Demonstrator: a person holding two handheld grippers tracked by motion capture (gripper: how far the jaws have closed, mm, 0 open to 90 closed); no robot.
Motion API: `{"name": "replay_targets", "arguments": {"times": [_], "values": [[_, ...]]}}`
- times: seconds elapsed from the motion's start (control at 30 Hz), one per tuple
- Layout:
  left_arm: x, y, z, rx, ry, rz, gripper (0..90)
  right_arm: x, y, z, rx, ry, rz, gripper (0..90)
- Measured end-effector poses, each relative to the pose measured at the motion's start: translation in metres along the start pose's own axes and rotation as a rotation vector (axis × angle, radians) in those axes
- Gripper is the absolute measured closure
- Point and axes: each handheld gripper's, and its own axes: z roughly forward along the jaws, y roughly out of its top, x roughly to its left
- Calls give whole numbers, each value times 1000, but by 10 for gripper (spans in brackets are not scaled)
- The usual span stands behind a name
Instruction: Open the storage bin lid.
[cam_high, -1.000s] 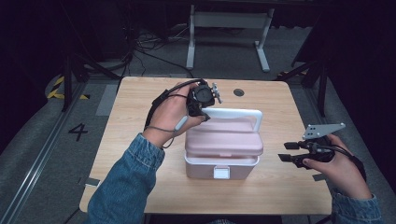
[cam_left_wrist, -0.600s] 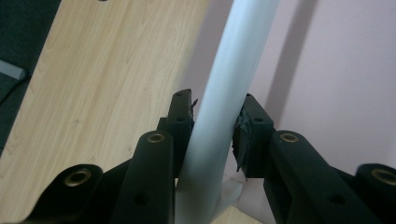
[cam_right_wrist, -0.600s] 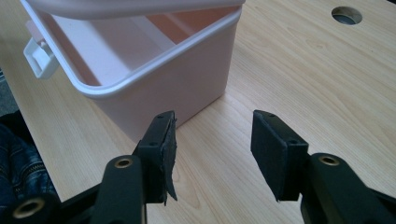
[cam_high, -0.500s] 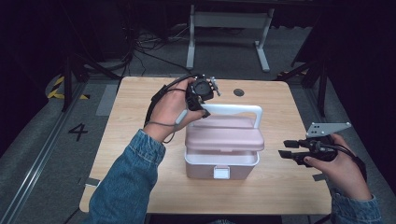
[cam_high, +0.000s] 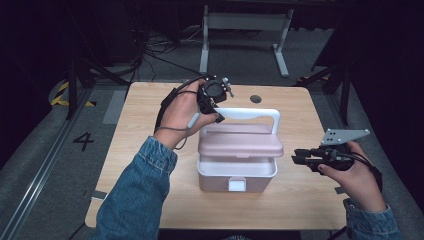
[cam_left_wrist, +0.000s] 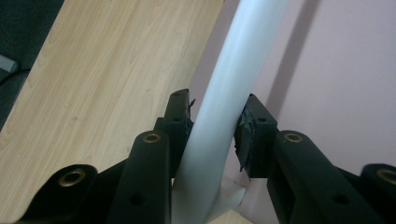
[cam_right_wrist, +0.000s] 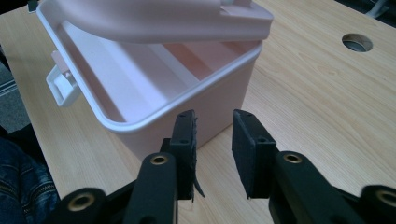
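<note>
The pink box (cam_high: 237, 172) sat in the middle of the wooden worktop (cam_high: 140, 130). Its pink lid (cam_high: 240, 144) was tipped up a little, so a gap showed at the front, above the white latch (cam_high: 237, 184). The white handle (cam_high: 247, 114) stood up over the lid. The left claw (cam_high: 214, 102), in the upper middle of the high view, was squeezed tight on one end of that handle. The right claw (cam_high: 301, 159) hung at the right side, near the box but not touching it, a bit open and holding nothing. It looked like the lid was being opened. The next move probably called for lifting the handle up and back.
</note>
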Motion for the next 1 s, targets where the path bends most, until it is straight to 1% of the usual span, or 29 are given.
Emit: {"name": "replay_targets", "arguments": {"times": [0.03,0.07,0.13,0.17,0.2,0.27,0.3,0.33,0.4,0.43,0.47,0.6,0.63,0.77,0.9,0.97,1.0], "values": [[1,0,0,-8,3,0,687,1,1,1,-3,2,-2,743],[1,0,0,-1,2,-12,686,1,2,2,-9,8,-4,755],[2,0,0,-14,10,-24,683,3,5,4,-18,16,-7,780],[4,0,0,-9,15,-21,682,4,6,5,-24,16,-9,794],[4,-1,0,-17,17,-29,681,5,7,6,-28,16,-12,803],[6,-1,0,-23,21,-29,678,6,9,7,-36,16,-15,820],[6,-2,0,-25,24,-40,678,7,10,8,-38,14,-16,832],[7,-2,0,-29,29,-40,677,7,10,9,-43,14,-19,844],[7,-2,0,-33,30,-58,674,9,12,11,-59,17,-18,872],[7,-2,0,-31,35,-53,674,9,13,11,-66,19,-17,885],[7,-3,0,-34,39,-63,674,10,13,12,-69,21,-15,893],[7,-3,1,-42,41,-74,672,13,15,16,-92,33,-18,900],[8,-3,1,-42,42,-67,672,13,16,17,-99,37,-18,900],[8,-4,1,-43,36,-72,673,16,17,23,-125,53,-18,900],[8,-4,0,-34,34,-70,673,17,19,27,-146,51,-11,900],[7,-5,1,-48,30,-81,673,17,19,27,-162,47,-6,900],[8,-6,1,-49,32,-74,673,17,19,27,-165,49,-4,900]]}}
